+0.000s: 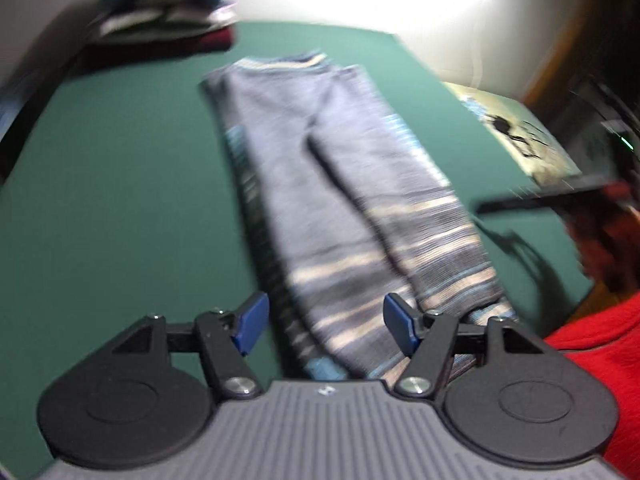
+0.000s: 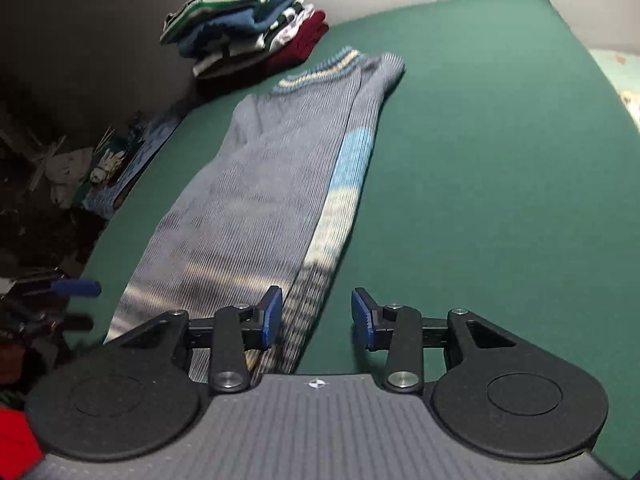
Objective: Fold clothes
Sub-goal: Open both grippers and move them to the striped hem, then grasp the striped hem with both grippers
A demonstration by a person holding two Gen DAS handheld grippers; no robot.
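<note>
one grey striped sweater (image 2: 256, 208) lies folded long on the green worktop (image 2: 480, 160), between two released grippers.
left gripper (image 1: 326, 322) and right gripper (image 2: 316, 316) hover spread at its near end, holding nothing. one stack of folded clothes (image 2: 244, 24) stands behind; the left view is blurred.

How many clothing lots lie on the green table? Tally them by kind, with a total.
Striped grey sweater laid long and flat on the green table: 1
Stack of folded clothes at the far corner: 1
Total: 2
Garments inside the stack can't be counted reliably. Left tool and right tool are both open.
</note>
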